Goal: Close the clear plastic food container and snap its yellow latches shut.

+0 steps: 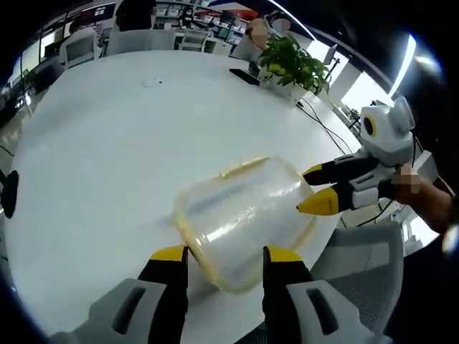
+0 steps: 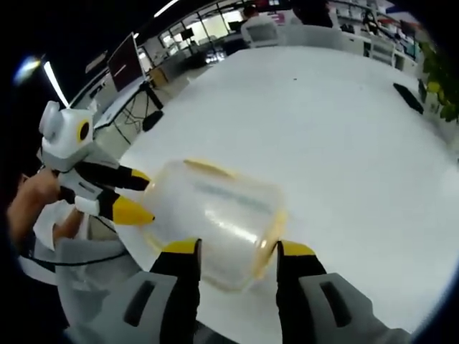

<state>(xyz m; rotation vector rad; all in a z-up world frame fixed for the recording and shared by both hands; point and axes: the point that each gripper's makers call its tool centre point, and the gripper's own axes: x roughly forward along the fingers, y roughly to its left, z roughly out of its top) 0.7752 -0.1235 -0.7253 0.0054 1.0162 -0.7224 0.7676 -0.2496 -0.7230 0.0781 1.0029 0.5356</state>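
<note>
- Right now the clear container [image 1: 240,222] sits in the lower middle of the left gripper view, on the white table [image 1: 107,143] close to its near edge, with a yellowish rim or seal showing through the plastic.
- The left gripper [image 1: 224,259] rises from the bottom of that view, its yellow-tipped jaws spread apart on either side of the container's near end; they look released rather than clamped, though I cannot tell whether the tips touch the plastic.
- In the right gripper view the container [image 2: 215,218] lies centre-low, and the right gripper [image 2: 237,251] straddles its near end the same way, jaws parted and not squeezing.
- Each gripper also shows in the other's view, at mid right in the left gripper view and at mid left in the right gripper view, so the two are coming at the box from opposite ends.
- The picture is blurred, so I cannot make out whether the lid is fully seated or where each latch stands.
- My reading: this is the bracing step, with both tools framing the box ahead of pressing.
- The next move likely calls for one gripper steadying the box while the other pushes a yellow latch flat against the wall, taking care not to shove it off the near edge.
- A potted plant [image 1: 292,64] stands in the upper right of the left gripper view, well apart.
</note>
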